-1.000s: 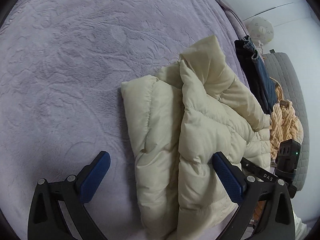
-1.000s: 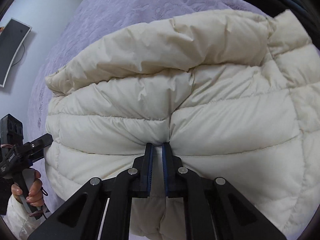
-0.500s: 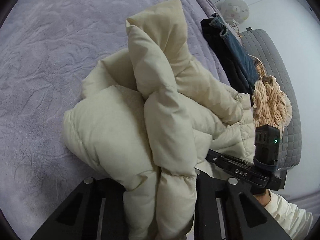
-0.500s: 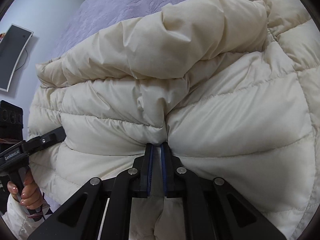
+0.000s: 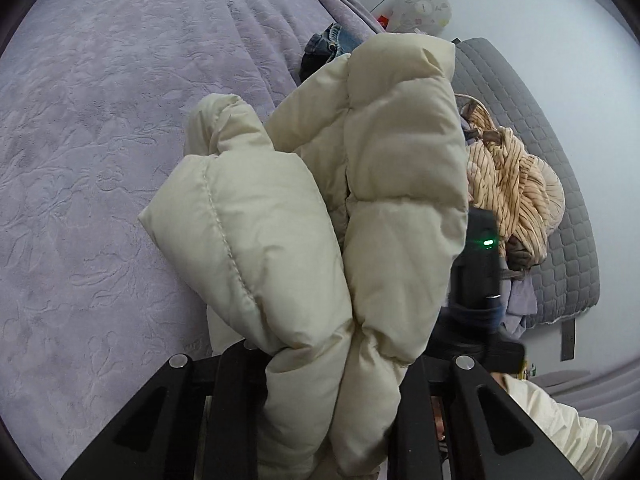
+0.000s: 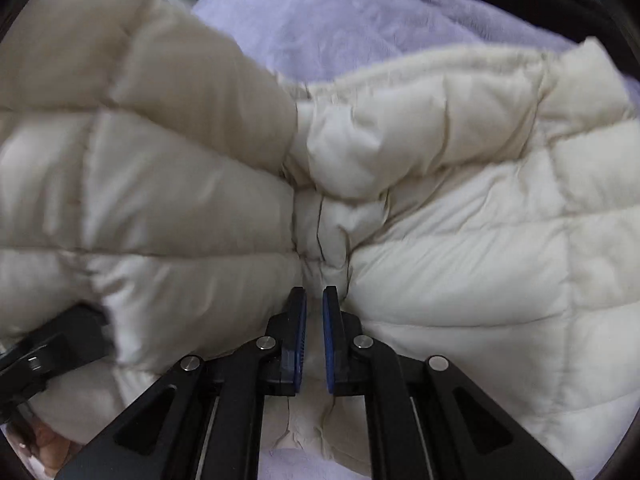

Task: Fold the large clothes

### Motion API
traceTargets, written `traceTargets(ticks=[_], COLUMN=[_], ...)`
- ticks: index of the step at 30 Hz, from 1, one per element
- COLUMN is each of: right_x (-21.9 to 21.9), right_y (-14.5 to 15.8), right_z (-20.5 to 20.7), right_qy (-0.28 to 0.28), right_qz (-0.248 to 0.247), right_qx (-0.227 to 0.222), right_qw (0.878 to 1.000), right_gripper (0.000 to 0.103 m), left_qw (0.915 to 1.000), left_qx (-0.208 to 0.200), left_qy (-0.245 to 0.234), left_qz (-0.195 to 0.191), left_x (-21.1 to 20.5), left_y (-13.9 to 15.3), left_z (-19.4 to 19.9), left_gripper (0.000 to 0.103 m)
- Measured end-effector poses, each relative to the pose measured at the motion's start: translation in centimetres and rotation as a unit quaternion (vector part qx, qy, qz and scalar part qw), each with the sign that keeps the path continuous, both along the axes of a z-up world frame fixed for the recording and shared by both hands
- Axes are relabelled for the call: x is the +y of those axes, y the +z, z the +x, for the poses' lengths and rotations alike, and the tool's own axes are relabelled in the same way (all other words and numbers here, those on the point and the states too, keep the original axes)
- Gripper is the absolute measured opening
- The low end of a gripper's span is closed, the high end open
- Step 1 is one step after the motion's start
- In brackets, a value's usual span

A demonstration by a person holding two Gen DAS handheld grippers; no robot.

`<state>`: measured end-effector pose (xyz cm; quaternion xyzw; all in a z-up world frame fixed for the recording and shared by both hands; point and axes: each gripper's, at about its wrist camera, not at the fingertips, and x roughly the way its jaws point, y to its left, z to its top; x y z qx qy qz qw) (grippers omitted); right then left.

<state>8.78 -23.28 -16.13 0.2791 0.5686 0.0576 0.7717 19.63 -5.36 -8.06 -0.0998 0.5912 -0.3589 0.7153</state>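
Left wrist view: cream puffer jacket [image 5: 360,208] bunched up off the lavender bedspread [image 5: 120,120], a thick fold clamped in the left gripper [image 5: 332,364]; its jaws closed within the last second, with padding between them. Right gripper [image 6: 314,336] pinches a thin seam of the same jacket, pads nearly meeting. Judgement: light, soft, springy, slippery shell, so grip at quilted seams or hems rather than puffed panels. Wicker basket [image 5: 466,100], barely seen at the bed's far side, holds a striped tan garment [image 5: 508,184]; jeans [image 5: 328,42] lie nearby.

lilac embossed bed [image 5: 120,160], cream puffer jacket [image 6: 460,220] on it
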Motion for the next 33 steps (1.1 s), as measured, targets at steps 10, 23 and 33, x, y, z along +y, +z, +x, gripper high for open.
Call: traceTargets(ticks=[10,23,33], right_x=[-5.1,-10.8,-15.9], right_y=[-6.0,4.6,-0.2], right_z=[7.2,0.3,-11.0], right_qy=[-0.030,-0.040,-0.137], right_qz=[0.028,-0.034,0.011], right_qx=[0.038,0.009,0.032], right_qw=[0.998,0.999,0.990], right_gripper=[0.006,0.004,0.004], left_qw=[0.9986,0.9927,0.9883], left_qx=[-0.010,-0.038,-0.045], left_qy=[0.021,0.019,0.012], left_qz=[0.047,0.113,0.145], left_x=[-1.6,-5.0,-7.1], left_y=[0.3,0.6,1.1], left_z=[-0.8,-2.5,-3.0], left_gripper=[0.024,0.024,0.024])
